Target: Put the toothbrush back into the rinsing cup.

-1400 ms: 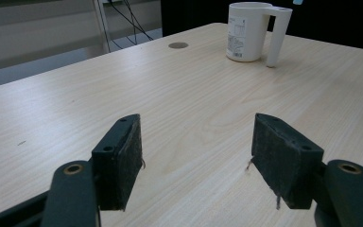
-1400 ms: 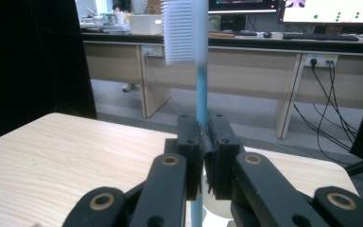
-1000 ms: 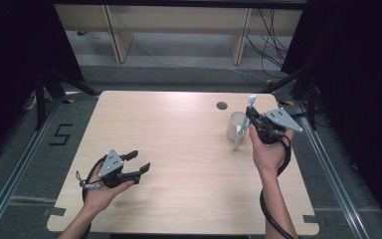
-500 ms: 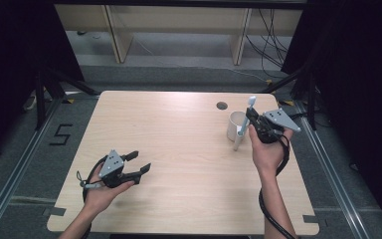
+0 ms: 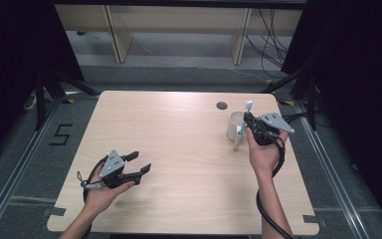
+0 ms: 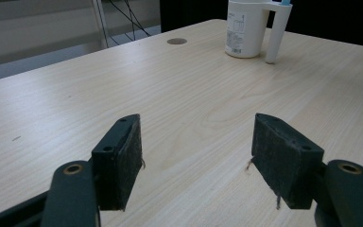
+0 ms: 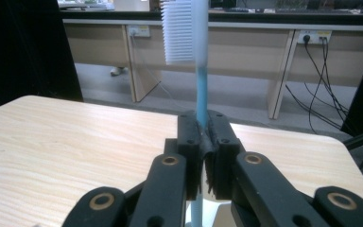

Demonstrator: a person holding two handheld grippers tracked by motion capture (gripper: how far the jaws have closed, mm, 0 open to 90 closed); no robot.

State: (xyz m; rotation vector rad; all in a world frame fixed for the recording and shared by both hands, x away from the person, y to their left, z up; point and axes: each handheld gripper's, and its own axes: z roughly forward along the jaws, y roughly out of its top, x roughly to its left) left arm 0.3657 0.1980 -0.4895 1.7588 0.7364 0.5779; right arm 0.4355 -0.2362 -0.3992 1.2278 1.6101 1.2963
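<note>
Right gripper view: slim blue toothbrush (image 7: 199, 90), white bristles, clamped between black gripper (image 7: 202, 156) pads

**Light wood table with a white mug near its far right corner**

The table (image 5: 179, 149) is a pale wood-grain rectangle with rounded corners, filling the middle of the high view. A round cable hole (image 5: 222, 105) sits in the top near the far edge, right of centre. A white mug (image 5: 235, 125) stands upright on the top at the upper right, just below and to the right of that hole. Small notches cut the near edge at the lower left and lower right.
</note>
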